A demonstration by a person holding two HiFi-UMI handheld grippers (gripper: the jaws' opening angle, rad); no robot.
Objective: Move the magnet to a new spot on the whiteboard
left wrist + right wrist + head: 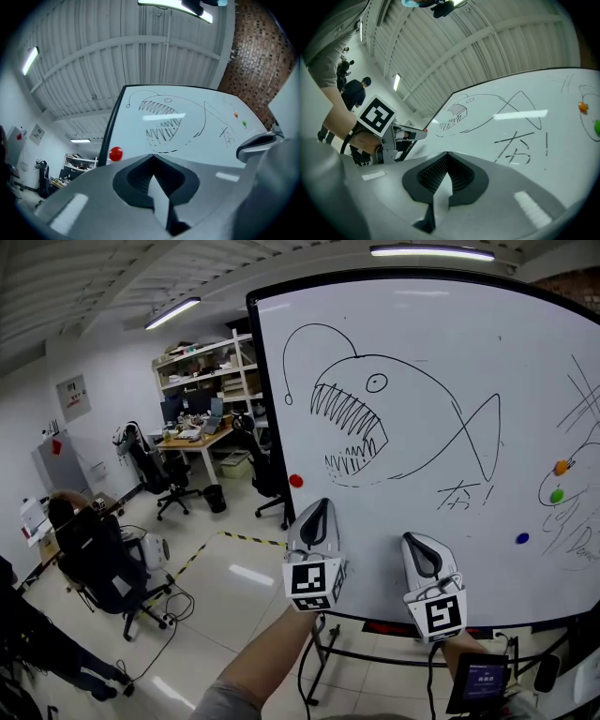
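Two grippers sit low in the middle of the head view, both empty, both with jaws pressed together. The left gripper (pixel 318 502) tilts up at the whiteboard (pixel 422 352), its forearm rising from the bottom edge. The right gripper (pixel 418 540) stands just right of it, angled up too. The red magnet (pixel 296 481) clings near the board's left edge, just up-left of the left tip, not touching. It's a round dot, so no long axis shows.

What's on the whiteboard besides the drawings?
On the white whiteboard: a round red magnet near its left edge, plus an orange magnet, green magnet and blue magnet at right. The left gripper and right gripper hide part of it.
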